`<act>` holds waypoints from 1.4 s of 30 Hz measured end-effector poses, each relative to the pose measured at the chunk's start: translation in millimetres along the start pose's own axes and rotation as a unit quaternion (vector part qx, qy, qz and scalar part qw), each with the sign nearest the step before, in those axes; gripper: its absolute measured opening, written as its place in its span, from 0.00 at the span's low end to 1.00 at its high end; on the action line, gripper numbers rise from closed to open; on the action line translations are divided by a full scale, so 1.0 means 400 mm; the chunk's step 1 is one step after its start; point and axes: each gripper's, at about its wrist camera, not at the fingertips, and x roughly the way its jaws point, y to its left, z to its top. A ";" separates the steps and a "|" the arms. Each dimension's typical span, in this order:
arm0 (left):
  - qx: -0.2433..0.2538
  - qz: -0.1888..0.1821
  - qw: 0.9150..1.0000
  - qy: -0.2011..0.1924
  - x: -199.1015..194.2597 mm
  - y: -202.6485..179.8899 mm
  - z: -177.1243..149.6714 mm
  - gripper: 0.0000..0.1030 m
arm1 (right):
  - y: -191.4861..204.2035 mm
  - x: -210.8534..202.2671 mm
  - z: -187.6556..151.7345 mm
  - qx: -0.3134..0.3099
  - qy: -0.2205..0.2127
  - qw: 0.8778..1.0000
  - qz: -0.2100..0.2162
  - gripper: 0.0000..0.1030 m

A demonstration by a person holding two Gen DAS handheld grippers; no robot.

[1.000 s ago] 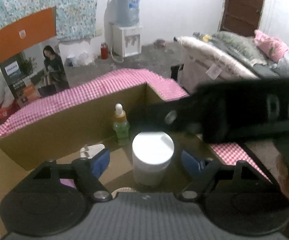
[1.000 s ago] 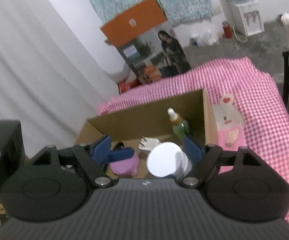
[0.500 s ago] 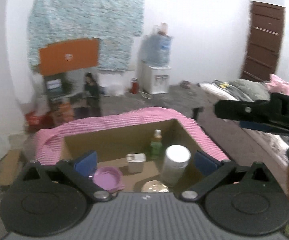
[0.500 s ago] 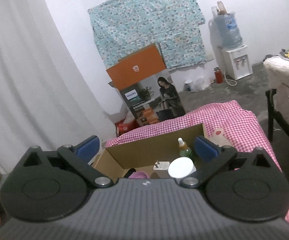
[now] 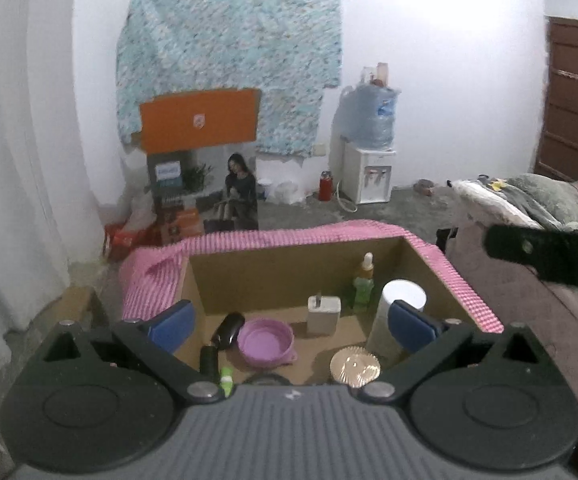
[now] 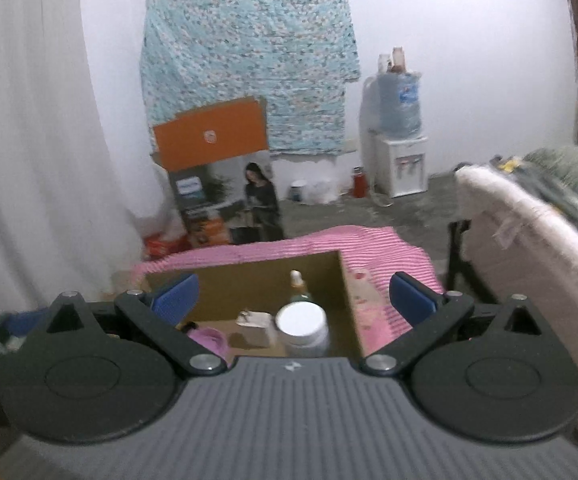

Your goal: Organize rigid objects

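- The left gripper point(image 5: 291, 322) is hanging wide open and holding nothing, now pulled back above the cardboard box point(image 5: 289, 270); a second ago it was straddling the white jar point(image 5: 403, 300).
- The right gripper point(image 6: 293, 298) is also gaping empty, having backed away from the box.
- The jar is standing upright by the box's right wall, just beside the green dropper bottle point(image 5: 364, 286); the white charger point(image 5: 324, 314), purple bowl point(image 5: 265, 342) and gold lid point(image 5: 355, 368) are lying apart on the box floor.
- The box walls are ringing everything; the pink checked table point(image 5: 149, 276) is showing around them.
- Lettering on the orange carton point(image 5: 199, 126) is too blurred to read.
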 end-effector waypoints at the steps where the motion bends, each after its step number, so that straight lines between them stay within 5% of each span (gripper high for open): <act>1: -0.010 -0.004 1.000 0.005 0.005 0.010 -0.007 1.00 | 0.002 0.000 -0.009 -0.008 0.000 1.000 -0.008 0.99; 5: -0.044 -0.020 0.998 0.034 0.026 0.048 -0.031 1.00 | 0.008 0.006 -0.056 -0.033 0.007 0.999 -0.030 0.99; 10: -0.045 0.014 0.997 0.059 0.042 0.071 -0.058 1.00 | -0.005 0.039 -0.114 -0.040 0.032 0.998 -0.038 0.99; 20: -0.044 0.044 0.994 0.091 0.056 0.068 -0.086 1.00 | 0.023 0.136 -0.198 -0.037 0.117 0.992 0.024 0.99; 42: -0.023 0.063 0.992 0.104 0.077 0.063 -0.098 1.00 | 0.043 0.162 -0.182 -0.043 0.124 0.991 0.025 0.99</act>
